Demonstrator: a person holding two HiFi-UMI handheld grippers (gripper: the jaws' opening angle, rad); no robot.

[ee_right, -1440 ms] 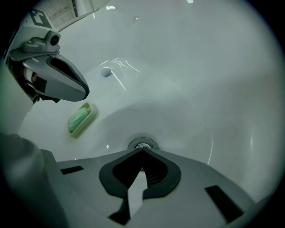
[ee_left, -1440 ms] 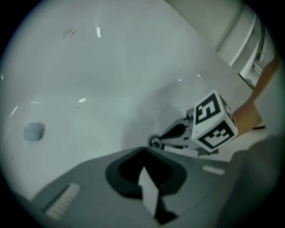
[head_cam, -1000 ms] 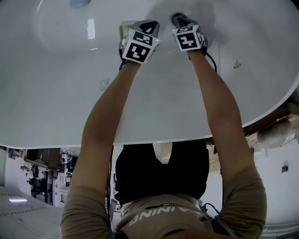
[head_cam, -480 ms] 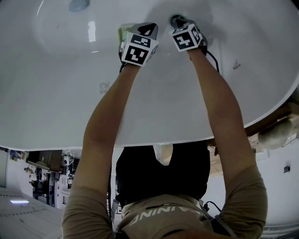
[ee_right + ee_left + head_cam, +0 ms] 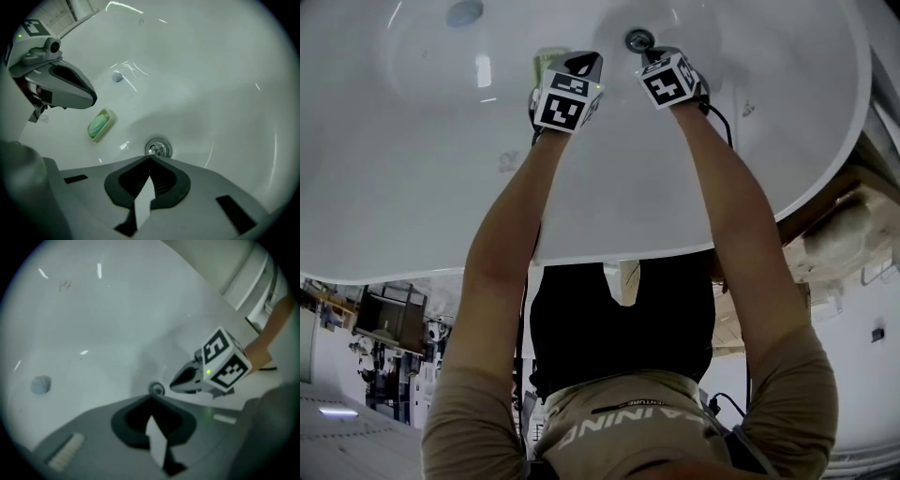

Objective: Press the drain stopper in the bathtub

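Just ahead of the right gripper (image 5: 150, 157) — jaws together, empty, as on the left gripper (image 5: 151, 397) — the rigid, slick-looking drain stopper (image 5: 158, 147) likely wants a centred push.

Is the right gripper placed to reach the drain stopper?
Probably yes: the right gripper, jaws together, points at the drain stopper just ahead, nothing between; the soap dish and left gripper sit aside.
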